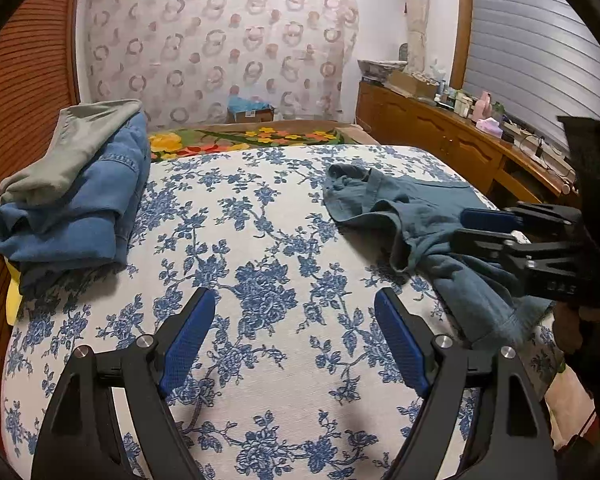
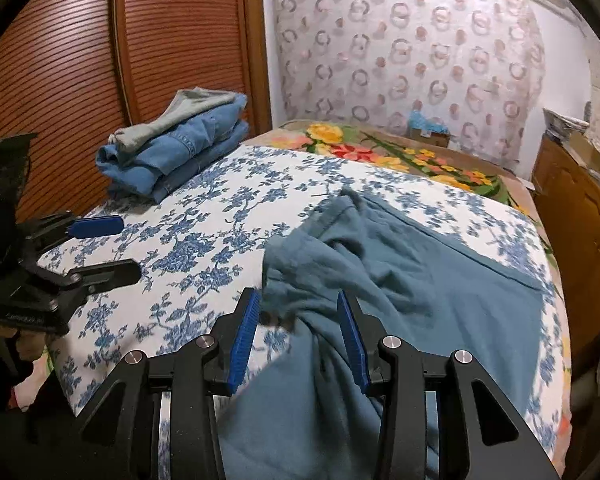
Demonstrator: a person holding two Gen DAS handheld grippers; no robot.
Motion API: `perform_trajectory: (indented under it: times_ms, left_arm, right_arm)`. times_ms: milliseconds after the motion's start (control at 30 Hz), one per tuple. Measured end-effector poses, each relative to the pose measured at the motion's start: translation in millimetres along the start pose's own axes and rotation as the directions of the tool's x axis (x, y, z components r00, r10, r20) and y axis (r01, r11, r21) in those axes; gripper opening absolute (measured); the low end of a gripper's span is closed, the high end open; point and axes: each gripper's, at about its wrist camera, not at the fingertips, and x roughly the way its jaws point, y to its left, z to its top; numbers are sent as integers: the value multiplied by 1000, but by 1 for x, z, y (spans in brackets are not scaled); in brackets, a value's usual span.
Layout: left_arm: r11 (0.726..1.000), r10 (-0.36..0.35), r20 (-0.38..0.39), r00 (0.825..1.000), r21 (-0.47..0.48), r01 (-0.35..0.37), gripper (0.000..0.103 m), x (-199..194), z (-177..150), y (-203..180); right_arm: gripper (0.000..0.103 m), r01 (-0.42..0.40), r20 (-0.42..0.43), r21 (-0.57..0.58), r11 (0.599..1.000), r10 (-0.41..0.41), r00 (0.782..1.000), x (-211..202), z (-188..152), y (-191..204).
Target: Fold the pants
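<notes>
Teal-blue pants (image 1: 404, 216) lie crumpled on the right side of the bed; in the right wrist view the pants (image 2: 400, 280) spread ahead and under the gripper. My right gripper (image 2: 298, 312) is open, its jaws straddling a bunched fold of the pants without clamping it; it also shows in the left wrist view (image 1: 476, 226) at the right, over the cloth. My left gripper (image 1: 296, 308) is open and empty above bare bedspread, left of the pants; it shows at the left edge of the right wrist view (image 2: 120, 246).
A blue-and-white floral bedspread (image 1: 260, 240) covers the bed. A stack of folded jeans and a grey garment (image 1: 72, 192) sits at the far left by a wooden louvred wardrobe (image 2: 100, 60). A wooden cluttered dresser (image 1: 460, 136) runs along the right. A floral blanket (image 1: 240, 140) lies beyond.
</notes>
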Motion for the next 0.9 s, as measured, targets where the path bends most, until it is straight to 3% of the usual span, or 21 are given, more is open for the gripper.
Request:
perform_trajectory:
  times_ms: [467, 700, 900]
  left_arm:
    - [1000, -6, -3, 1000, -26, 6, 83, 0, -8, 12]
    - [1000, -15, -14, 1000, -26, 15, 83, 0, -12, 9]
    - [1000, -17, -17, 1000, -17, 17, 83, 1, -11, 6]
  right_arm:
    - [42, -9, -157, -67, 998, -2, 988, 77, 21, 13]
    - [4, 31, -151, -105, 994, -47, 987, 79, 21, 16]
    - [3, 27, -31, -43, 999, -29, 999, 46, 29, 4]
